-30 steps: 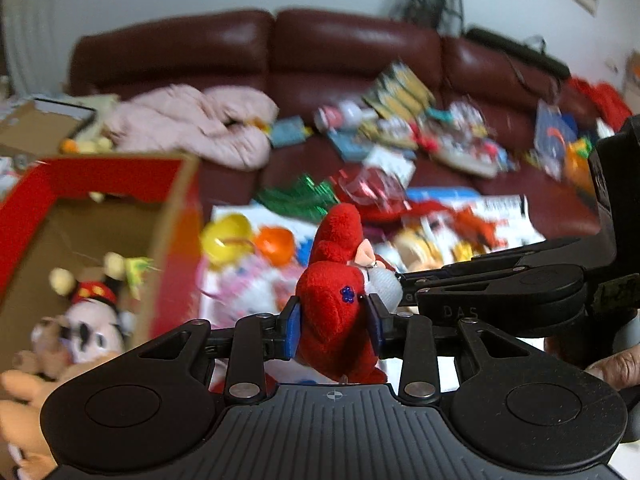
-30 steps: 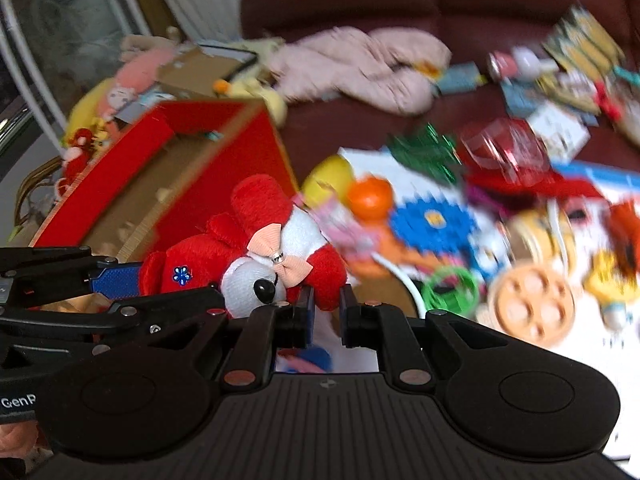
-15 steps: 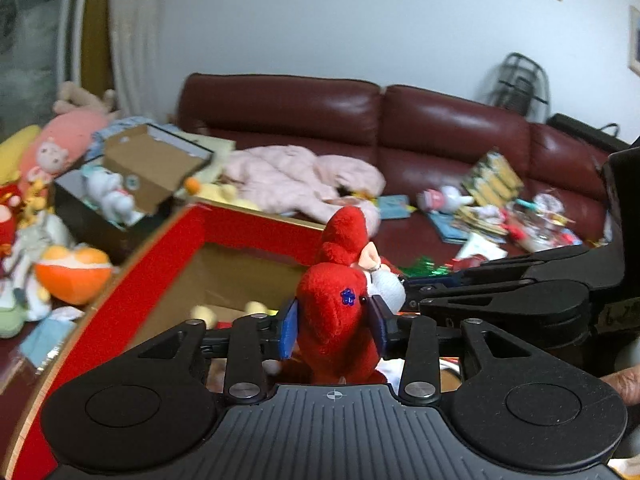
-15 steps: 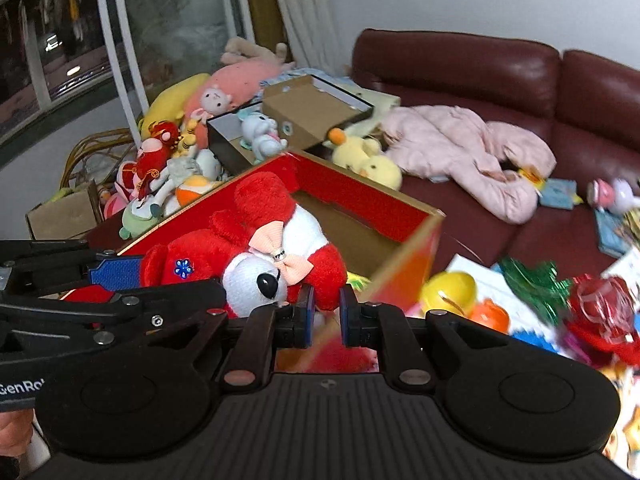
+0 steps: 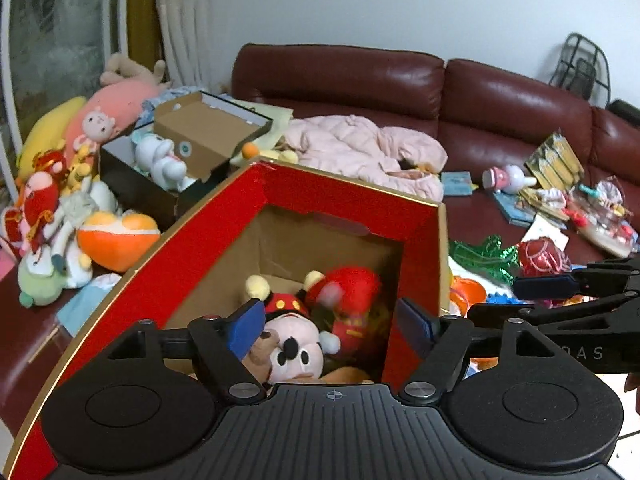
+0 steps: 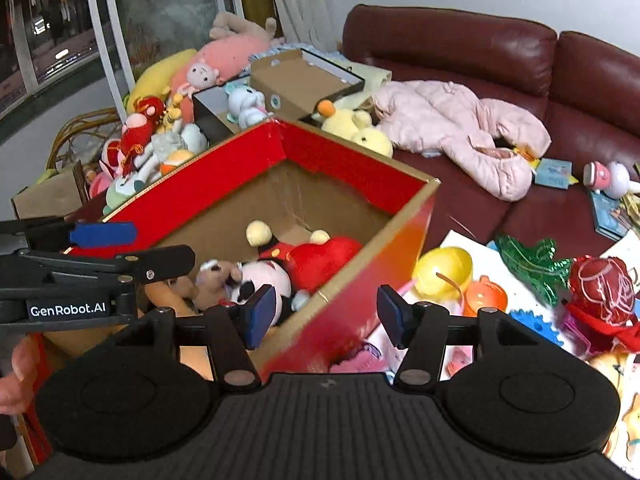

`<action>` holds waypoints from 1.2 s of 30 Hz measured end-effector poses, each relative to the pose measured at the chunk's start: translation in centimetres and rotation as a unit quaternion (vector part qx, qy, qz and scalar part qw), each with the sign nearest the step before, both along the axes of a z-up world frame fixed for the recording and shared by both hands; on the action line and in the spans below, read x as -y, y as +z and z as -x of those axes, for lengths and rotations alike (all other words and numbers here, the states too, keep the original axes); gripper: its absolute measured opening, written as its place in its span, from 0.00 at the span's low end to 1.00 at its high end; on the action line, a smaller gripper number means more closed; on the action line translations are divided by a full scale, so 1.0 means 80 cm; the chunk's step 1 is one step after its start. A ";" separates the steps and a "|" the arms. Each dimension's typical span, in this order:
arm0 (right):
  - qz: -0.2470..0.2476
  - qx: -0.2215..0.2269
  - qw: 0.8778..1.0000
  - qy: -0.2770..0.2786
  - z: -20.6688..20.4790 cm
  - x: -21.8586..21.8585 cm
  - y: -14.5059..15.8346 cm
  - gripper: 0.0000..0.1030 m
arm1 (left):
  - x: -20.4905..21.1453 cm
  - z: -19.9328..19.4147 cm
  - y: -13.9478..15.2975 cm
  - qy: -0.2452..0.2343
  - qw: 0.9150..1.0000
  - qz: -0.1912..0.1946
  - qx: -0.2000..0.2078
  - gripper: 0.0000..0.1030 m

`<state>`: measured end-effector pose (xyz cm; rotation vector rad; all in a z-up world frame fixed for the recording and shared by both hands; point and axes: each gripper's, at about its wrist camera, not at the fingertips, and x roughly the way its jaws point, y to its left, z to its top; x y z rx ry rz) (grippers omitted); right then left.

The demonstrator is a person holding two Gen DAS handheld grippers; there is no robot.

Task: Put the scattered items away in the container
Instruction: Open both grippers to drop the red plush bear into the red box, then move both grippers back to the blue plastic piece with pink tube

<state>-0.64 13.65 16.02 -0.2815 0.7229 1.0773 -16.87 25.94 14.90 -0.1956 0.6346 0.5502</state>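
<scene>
The red cardboard box (image 5: 348, 196) (image 6: 352, 156) stands open below both grippers. The red plush toy (image 5: 352, 304) (image 6: 320, 258) lies inside it, blurred in the left wrist view, beside a Mickey Mouse plush (image 5: 292, 344) (image 6: 260, 280) and a brown plush (image 6: 212, 280). My left gripper (image 5: 334, 326) is open and empty above the box. My right gripper (image 6: 326, 318) is open and empty over the box's right wall. Each gripper shows in the other's view, the right (image 5: 560, 284) and the left (image 6: 100, 240).
Scattered toys lie right of the box: a yellow ball (image 6: 442, 268), an orange piece (image 6: 486, 292), green foil (image 6: 532, 260), a red foil toy (image 6: 600, 288). A pink jacket (image 5: 360, 152) lies on the maroon sofa (image 5: 500, 96). A plush pile (image 5: 68, 200) and an open shoebox (image 5: 192, 144) stand left.
Both grippers opened and let go of the red plush toy, which dropped into the red box. Both grippers moved left over the box during the past second.
</scene>
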 end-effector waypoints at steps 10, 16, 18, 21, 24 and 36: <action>0.021 0.000 1.000 -0.017 -0.014 0.050 -0.013 0.64 | 0.041 -0.021 -0.009 -0.040 0.999 -0.027 -0.014 0.84; 0.051 -0.017 0.998 -0.034 -0.025 0.080 -0.038 0.64 | 0.071 -0.034 -0.016 -0.064 0.997 -0.038 -0.028 0.84; 0.060 -0.020 0.997 -0.038 -0.027 0.089 -0.046 0.64 | 0.082 -0.039 -0.020 -0.073 0.996 -0.045 -0.035 0.84; 0.076 -0.031 0.996 -0.043 -0.029 0.103 -0.063 0.64 | 0.098 -0.046 -0.028 -0.090 0.993 -0.055 -0.048 0.84; 0.099 -0.042 0.993 -0.050 -0.029 0.118 -0.086 0.64 | 0.114 -0.055 -0.039 -0.106 0.990 -0.063 -0.062 0.84; 0.155 -0.106 0.974 -0.123 -0.051 0.184 -0.175 0.61 | 0.197 -0.070 -0.152 -0.167 0.973 -0.016 -0.157 0.84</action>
